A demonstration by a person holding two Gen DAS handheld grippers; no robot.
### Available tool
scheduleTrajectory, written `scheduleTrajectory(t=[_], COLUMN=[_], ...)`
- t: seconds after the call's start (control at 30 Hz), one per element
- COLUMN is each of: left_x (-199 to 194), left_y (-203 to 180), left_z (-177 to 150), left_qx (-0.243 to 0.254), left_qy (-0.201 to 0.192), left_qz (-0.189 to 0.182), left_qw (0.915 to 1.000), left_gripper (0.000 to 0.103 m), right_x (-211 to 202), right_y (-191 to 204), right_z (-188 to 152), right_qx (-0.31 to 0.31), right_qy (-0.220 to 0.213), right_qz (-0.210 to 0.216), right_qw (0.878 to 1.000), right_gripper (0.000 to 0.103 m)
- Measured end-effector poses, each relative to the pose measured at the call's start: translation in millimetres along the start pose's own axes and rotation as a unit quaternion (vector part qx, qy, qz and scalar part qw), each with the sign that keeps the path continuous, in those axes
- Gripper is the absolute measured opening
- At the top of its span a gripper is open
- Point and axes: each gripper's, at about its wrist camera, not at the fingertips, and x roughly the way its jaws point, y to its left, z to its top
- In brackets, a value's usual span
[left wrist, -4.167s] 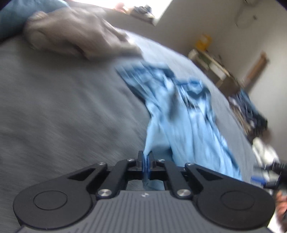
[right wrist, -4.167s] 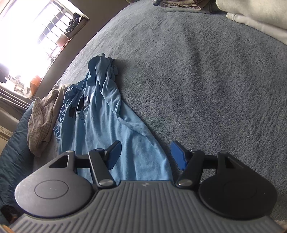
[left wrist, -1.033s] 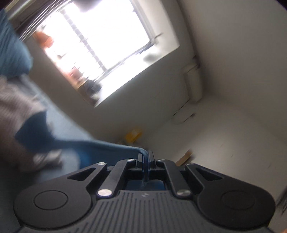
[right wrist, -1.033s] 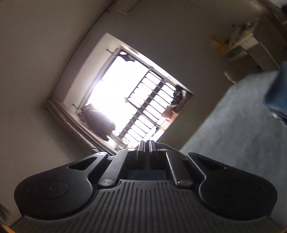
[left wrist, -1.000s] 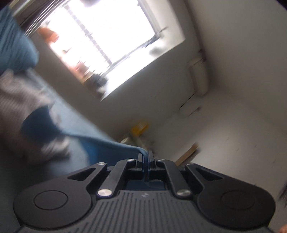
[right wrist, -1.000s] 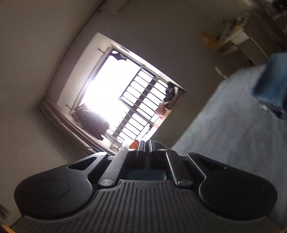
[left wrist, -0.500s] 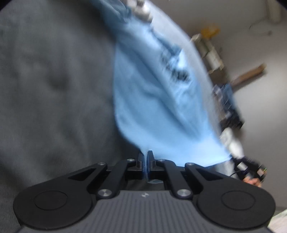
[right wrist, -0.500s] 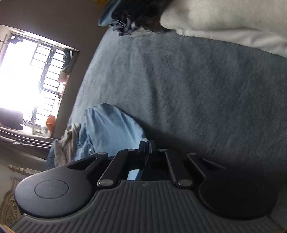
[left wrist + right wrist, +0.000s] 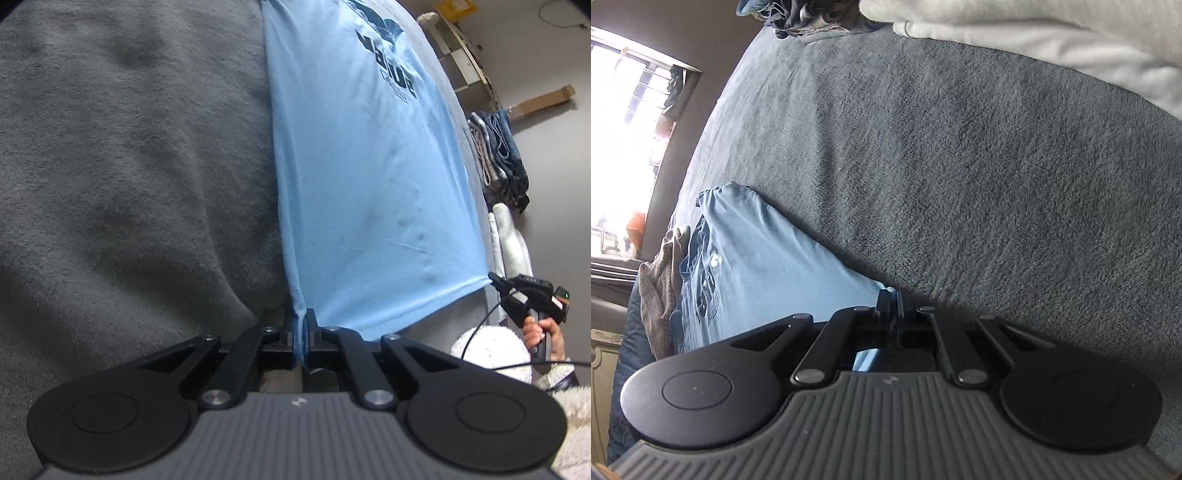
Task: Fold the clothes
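A light-blue T-shirt (image 9: 369, 177) lies stretched flat, print side up, across the grey blanket (image 9: 122, 166) on the bed. The left gripper (image 9: 300, 325) pinches one hem corner; the right gripper (image 9: 891, 306), held in the person's hand (image 9: 541, 332), pinches the other. Folded white fabric (image 9: 1052, 33) lies beyond the shirt.

Light blue printed T-shirt (image 9: 369, 177) stretched flat, print up, on grey bedding.
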Motion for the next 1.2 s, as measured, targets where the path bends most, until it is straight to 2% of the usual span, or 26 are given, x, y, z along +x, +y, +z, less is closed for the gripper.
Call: scheduleTrajectory(t=[0.23,0.3,0.33,0.37,0.43,0.5,0.63,0.83,0.9,1.03,1.2], left_x=[4.3,3.1,2.3,0.0,-6.9,-15.5,-37.2,-69.2,-72.5,-70.7,-56.6], left_y=[5.6,9.2,10.6,13.0,16.0,16.4,12.9,-2.6,-8.3,-6.2,-2.7], left_z=[-1.6,-2.2,-2.5,-3.8,-7.4,-8.5,3.1,47.8,65.6,100.6,153.1], left_qx=[0.015,0.016,0.014,0.011,0.009,0.016,0.037,0.069,0.062,0.036,-0.006], left_qy=[0.019,0.035,0.045,0.052,0.051,0.042,0.007,-0.081,-0.113,-0.17,-0.253], left_qz=[0.005,0.008,0.01,0.009,0.009,0.006,0.007,0.035,0.044,0.061,0.09], left_qw=[0.9997,0.9992,0.9988,0.9986,0.9986,0.999,0.9993,0.9938,0.9906,0.9829,0.9632], left_gripper=[0.004,0.008,0.01,0.015,0.024,0.028,0.038,0.052,0.058,0.06,0.06], right_x=[13.8,17.4,16.6,15.3,10.5,2.0,-16.1,-19.6,-7.6,30.6,84.0], right_y=[3.7,5.1,8.3,10.9,15.8,26.1,56.6,110.9,135.6,178.4,236.0], right_z=[-2.5,-3.2,-3.6,-3.7,-2.9,-2.1,1.8,10.6,10.2,0.7,-28.1], right_qx=[-0.017,-0.023,-0.03,-0.032,-0.03,-0.04,-0.071,-0.13,-0.153,-0.186,-0.245], right_qy=[0.013,0.016,0.016,0.016,0.013,-0.001,-0.04,-0.061,-0.057,-0.027,0.014], right_qz=[-0.025,-0.032,-0.038,-0.046,-0.061,-0.065,-0.049,0.017,0.037,0.068,0.104], right_qw=[0.999,0.999,0.999,0.998,0.998,0.997,0.995,0.99,0.986,0.98,0.964], right_gripper=[0.004,0.005,0.007,0.01,0.025,0.027,0.028,0.028,0.028,0.028,0.028])
